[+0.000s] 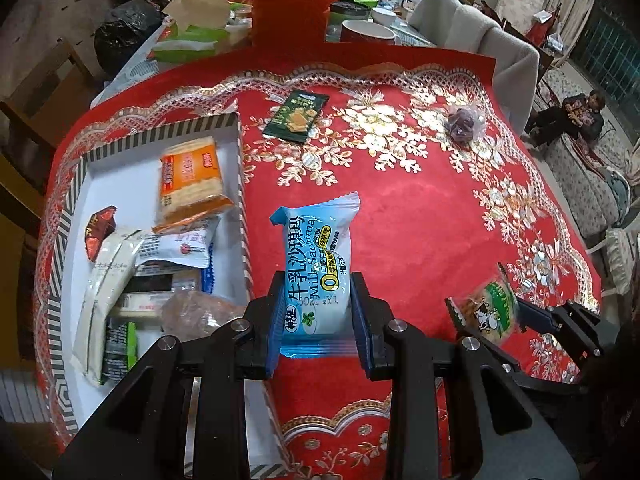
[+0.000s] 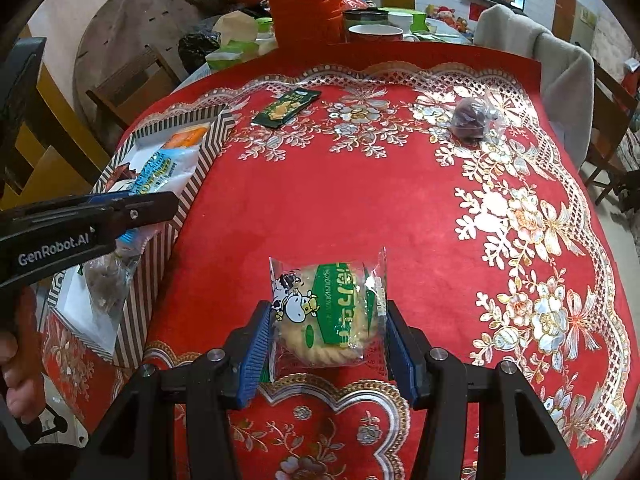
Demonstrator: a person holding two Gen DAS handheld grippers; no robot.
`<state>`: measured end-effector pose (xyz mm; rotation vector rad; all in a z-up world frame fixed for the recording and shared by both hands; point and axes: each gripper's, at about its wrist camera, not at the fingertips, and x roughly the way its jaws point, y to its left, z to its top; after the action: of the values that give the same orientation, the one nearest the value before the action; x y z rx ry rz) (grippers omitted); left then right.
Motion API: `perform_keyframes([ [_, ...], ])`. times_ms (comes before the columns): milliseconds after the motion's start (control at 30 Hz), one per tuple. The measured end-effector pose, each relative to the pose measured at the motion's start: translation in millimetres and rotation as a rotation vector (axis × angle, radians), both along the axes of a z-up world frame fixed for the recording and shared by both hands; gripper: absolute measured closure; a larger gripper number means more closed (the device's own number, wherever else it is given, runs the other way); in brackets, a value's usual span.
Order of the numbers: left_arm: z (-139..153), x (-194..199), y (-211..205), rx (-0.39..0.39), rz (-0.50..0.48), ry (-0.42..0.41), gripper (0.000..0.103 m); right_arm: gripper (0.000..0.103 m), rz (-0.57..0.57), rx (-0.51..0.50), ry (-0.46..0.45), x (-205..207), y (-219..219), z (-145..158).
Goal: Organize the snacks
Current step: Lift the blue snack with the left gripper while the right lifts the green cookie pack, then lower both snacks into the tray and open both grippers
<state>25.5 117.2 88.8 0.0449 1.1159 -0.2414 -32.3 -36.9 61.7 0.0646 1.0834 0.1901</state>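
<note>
Beside the striped box (image 1: 240,184) at the table's (image 1: 420,220) left edge, my left gripper (image 1: 316,320) pinches a blue Sachima pack (image 1: 316,256); my right gripper (image 2: 326,344) clamps a round biscuit pack (image 2: 332,316).

Under your tools the table is covered by a red cloth (image 2: 320,208) with gold and silver flower borders. Ahead of your left tool and to its left, a shallow box (image 1: 240,168) with striped walls rests on the cloth, its white floor strewn with wrapped snacks. Farther out, ahead of both tools, a dark green snack packet (image 1: 297,115) lies flat on the cloth just past the box's far corner. Well off to its right, ahead of your right tool, sits a clear-wrapped dark purple lump (image 2: 472,117). Beyond the cloth's far edge stands a white mug (image 2: 376,34).
</note>
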Motion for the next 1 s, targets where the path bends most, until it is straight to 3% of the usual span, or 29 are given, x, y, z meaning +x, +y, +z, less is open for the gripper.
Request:
perform_keyframes([
  [500,8.9,-0.2,26.0,-0.050,-0.029,-0.033,0.074,0.050,-0.041,-0.018,-0.006,-6.6,18.9,3.1],
  [1000,2.5,4.0,94.9,-0.074,0.064,-0.028,0.074,0.050,-0.022,-0.027,-0.026,2.1,59.3,8.8],
])
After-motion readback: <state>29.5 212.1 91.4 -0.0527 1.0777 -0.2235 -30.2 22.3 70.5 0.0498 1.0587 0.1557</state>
